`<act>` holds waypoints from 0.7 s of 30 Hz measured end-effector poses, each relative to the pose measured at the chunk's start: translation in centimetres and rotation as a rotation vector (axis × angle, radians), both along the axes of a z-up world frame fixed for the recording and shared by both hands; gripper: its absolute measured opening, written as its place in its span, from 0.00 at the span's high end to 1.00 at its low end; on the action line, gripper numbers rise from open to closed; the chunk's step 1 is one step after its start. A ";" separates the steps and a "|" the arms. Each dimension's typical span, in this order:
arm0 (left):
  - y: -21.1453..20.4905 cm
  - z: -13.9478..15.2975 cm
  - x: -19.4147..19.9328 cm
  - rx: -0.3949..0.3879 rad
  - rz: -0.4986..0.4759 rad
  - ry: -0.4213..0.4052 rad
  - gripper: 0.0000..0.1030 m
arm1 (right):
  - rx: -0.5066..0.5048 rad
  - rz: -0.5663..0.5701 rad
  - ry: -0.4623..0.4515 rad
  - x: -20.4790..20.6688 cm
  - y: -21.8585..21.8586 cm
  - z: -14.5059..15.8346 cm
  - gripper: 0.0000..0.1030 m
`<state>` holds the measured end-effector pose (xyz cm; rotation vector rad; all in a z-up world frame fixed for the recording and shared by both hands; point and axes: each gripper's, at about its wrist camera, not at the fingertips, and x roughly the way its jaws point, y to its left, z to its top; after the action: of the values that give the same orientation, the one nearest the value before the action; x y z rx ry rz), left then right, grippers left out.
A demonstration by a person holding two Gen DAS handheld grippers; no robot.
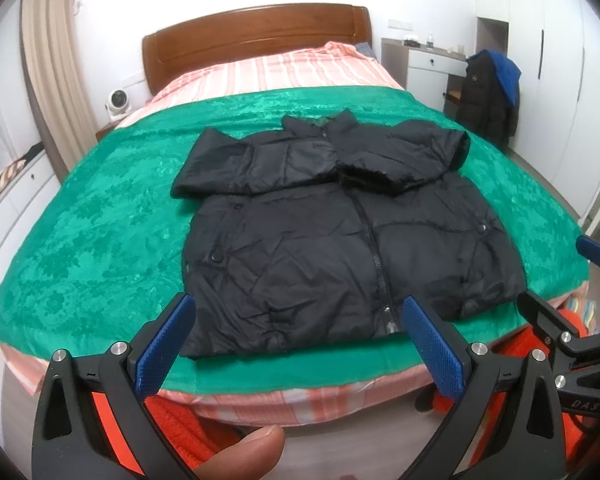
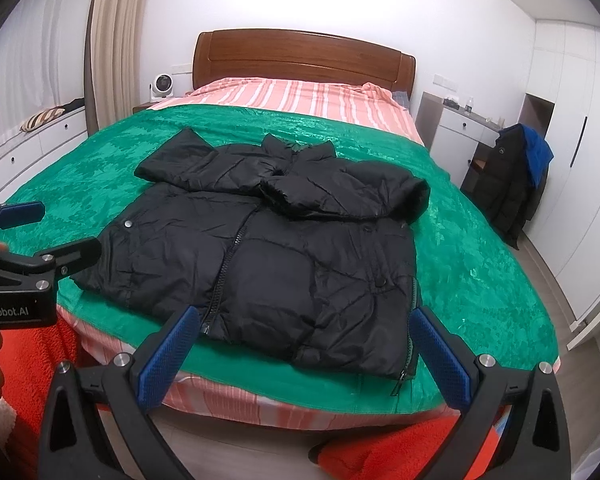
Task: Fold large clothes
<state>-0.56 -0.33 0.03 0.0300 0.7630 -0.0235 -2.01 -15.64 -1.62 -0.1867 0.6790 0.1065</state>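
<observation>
We hold our left tool [image 1: 298, 342] spread wide, its blue pads [image 1: 165, 344] far apart and gripping nothing; it hangs in the air just off the near edge of the bed [image 1: 260, 396], short of the black jacket [image 1: 340, 240]. Our right tool [image 2: 304, 354] is released just as wide, also empty, and also hangs clear of the jacket's near hem without touching it.

The jacket lies flat on the green blanket [image 1: 100, 220] that covers the near part of the bed. It is front up and zipped, collar toward the wooden headboard [image 1: 256, 36], hem toward us, and both sleeves are folded across the chest so their cuffs meet near the middle.

From the left wrist view, going left to right from the jacket: a thumb [image 1: 244, 452] shows at the bottom edge below the hem, something the other view does not show; the zipper [image 1: 374, 256] runs down the middle; and our right tool appears at the far right, beyond the jacket's right corner.

From the right wrist view, our left tool [image 2: 52, 232] comes in at the far left, level with the jacket's left corner, and printed lettering shows on its body. This view shows the jacket's right side seam and a side zipper [image 2: 410, 344] at the near right corner, which the left view does not make plain. Right of the jacket, beyond the bed, dark and blue coats [image 2: 516, 184] hang on a chair, seen in both views.
</observation>
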 end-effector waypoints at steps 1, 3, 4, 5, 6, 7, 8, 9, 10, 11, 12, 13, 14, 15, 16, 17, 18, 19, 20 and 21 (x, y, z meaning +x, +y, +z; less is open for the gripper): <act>0.0 0.0 0.1 -0.004 0.000 0.010 0.00 | 0.001 0.000 0.001 0.1 -0.1 -0.1 0.00; -0.1 -0.1 0.2 0.000 0.000 0.029 0.00 | 0.001 -0.001 0.003 0.2 -0.1 -0.1 0.00; -0.2 -0.2 0.2 0.002 -0.001 0.039 0.00 | 0.002 -0.001 0.003 0.2 -0.1 -0.1 0.00; -0.2 -0.2 0.2 0.016 0.000 0.029 0.00 | 0.001 -0.001 0.002 0.2 -0.1 -0.1 0.00; -0.3 -0.2 0.2 0.035 0.000 0.017 0.00 | 0.001 -0.001 0.001 0.2 -0.1 -0.1 0.00; -0.3 -0.2 0.2 0.036 -0.002 0.016 0.00 | 0.001 -0.002 0.001 0.2 -0.1 -0.1 0.00; -0.4 -0.3 0.2 0.041 -0.003 0.014 0.00 | 0.001 -0.003 0.001 0.3 -0.2 -0.1 0.00; -0.5 -0.3 0.2 0.050 -0.003 0.010 0.00 | 0.002 -0.003 0.000 0.3 -0.2 -0.1 0.00; -0.5 -0.3 0.2 0.050 -0.004 0.008 0.00 | 0.002 -0.005 -0.001 0.3 -0.2 -0.1 0.00; -0.5 -0.3 0.3 0.049 -0.006 0.008 0.00 | 0.003 -0.007 -0.003 0.4 -0.2 -0.1 0.00; -0.5 -0.3 0.3 0.040 -0.007 0.014 0.00 | 0.004 -0.009 -0.005 0.4 -0.2 -0.1 0.00; -0.5 -0.3 0.3 0.038 -0.007 0.016 0.00 | 0.005 -0.012 -0.008 0.4 -0.3 -0.1 0.00; -0.5 -0.3 0.3 0.038 -0.008 0.015 0.00 | 0.005 -0.015 -0.011 0.5 -0.3 0.0 0.00; -0.5 -0.3 0.3 0.040 -0.007 0.014 0.00 | 0.005 -0.018 -0.015 0.5 -0.4 0.1 0.00; -0.5 -0.2 0.3 0.040 -0.007 0.023 0.00 | 0.006 -0.021 -0.019 0.5 -0.4 0.1 0.00; -0.4 -0.2 0.3 0.039 -0.007 0.023 0.00 | 0.006 -0.023 -0.020 0.6 -0.5 0.2 0.00; -0.4 -0.2 0.3 0.043 -0.006 0.029 0.00 | 0.006 -0.024 -0.020 0.6 -0.5 0.2 0.00; -0.4 -0.2 0.4 0.044 -0.006 0.030 0.00 | 0.006 -0.025 -0.020 0.7 -0.5 0.2 0.00; -0.5 -0.2 0.4 0.048 -0.007 0.035 0.00 | 0.006 -0.026 -0.019 0.7 -0.5 0.1 0.00; -0.5 -0.2 0.3 0.049 -0.007 0.038 0.00 | 0.006 -0.026 -0.018 0.7 -0.5 0.1 0.00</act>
<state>-0.21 -0.80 -0.19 0.0793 0.8012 -0.0119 -1.30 -16.15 -1.49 -0.1728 0.6629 0.0819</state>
